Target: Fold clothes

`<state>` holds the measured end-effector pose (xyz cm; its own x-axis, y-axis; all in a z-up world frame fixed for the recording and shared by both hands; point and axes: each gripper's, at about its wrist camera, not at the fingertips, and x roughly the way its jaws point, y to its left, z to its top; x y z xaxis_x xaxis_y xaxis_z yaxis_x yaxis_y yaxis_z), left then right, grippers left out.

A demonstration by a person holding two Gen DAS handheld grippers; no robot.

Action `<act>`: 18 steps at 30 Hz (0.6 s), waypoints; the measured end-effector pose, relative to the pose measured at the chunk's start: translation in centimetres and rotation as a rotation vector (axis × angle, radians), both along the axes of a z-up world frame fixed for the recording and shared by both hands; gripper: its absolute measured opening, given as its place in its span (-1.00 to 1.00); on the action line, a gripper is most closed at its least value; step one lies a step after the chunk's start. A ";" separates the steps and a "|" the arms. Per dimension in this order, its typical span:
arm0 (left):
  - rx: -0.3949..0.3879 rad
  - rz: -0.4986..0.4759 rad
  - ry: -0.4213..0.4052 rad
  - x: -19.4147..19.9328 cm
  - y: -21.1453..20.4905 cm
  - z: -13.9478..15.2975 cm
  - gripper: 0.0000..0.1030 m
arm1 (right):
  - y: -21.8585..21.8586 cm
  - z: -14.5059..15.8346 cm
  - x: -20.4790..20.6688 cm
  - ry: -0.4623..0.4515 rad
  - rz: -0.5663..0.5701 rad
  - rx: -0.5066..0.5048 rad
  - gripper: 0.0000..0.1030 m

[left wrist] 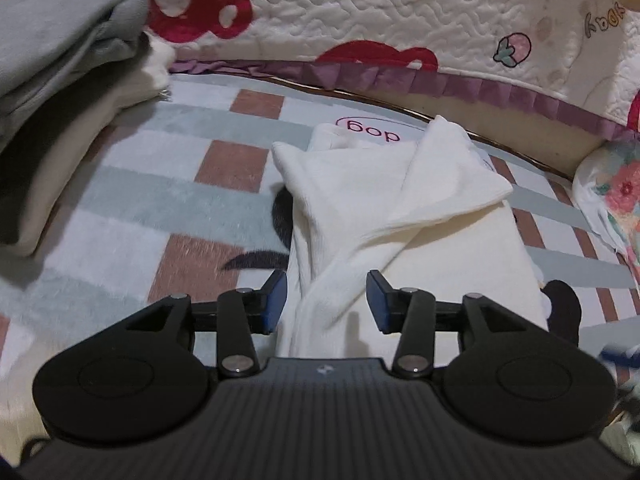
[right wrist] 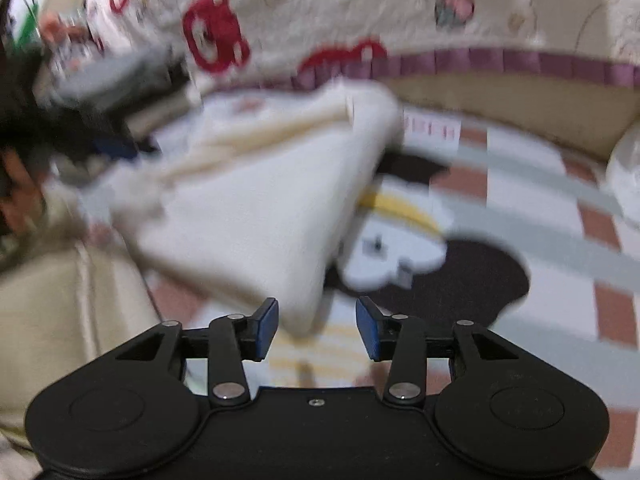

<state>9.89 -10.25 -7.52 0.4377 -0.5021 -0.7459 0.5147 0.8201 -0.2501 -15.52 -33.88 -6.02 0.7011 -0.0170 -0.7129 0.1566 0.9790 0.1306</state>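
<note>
Home bedroom. Checked plush blanket (left wrist: 132, 200) spread on a bed, quilted headboard cover (left wrist: 360, 12) with red bear print and purple frill, folded clothes pile (left wrist: 52, 92), floral pillow (left wrist: 616, 196).

- Cream-white garment (left wrist: 404, 216)
- Blanket (left wrist: 168, 200): pale blue, white and brick-red checks
- Quilt (left wrist: 360, 12): cream, red bears, purple frill
- Grey folded clothes (left wrist: 52, 52) at ten o'clock

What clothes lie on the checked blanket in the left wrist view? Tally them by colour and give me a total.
White: 1, the folded garment in the middle
Grey: 1, the grey garment on top of the pile at left
Cream: 1, the cream garment under the grey one
Total: 3
</note>
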 end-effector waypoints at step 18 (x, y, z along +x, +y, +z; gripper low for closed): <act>0.010 -0.175 -0.076 8.5 -6.2 -3.3 -0.89 | 1.5 -5.8 16.5 -0.013 0.221 0.011 0.09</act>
